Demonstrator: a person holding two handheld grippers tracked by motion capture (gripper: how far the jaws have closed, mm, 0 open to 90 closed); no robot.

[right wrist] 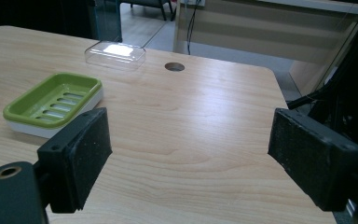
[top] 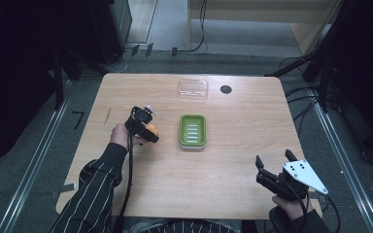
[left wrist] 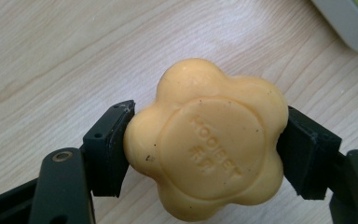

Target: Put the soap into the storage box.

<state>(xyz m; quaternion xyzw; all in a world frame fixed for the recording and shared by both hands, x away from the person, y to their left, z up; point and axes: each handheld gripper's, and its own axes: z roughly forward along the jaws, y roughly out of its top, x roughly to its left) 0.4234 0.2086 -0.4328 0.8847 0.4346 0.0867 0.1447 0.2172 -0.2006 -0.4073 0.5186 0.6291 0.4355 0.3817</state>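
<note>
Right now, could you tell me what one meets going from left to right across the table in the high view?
Left gripper shut on the soap → green soap dish → table hole → right gripper, open. The clear lid overlaps the dish in this order, so I leave it out.

A light wooden table (top: 233, 160) is carrying a green soap dish (top: 193, 131) and a clear plastic lid (top: 193, 89) beyond it.
</note>
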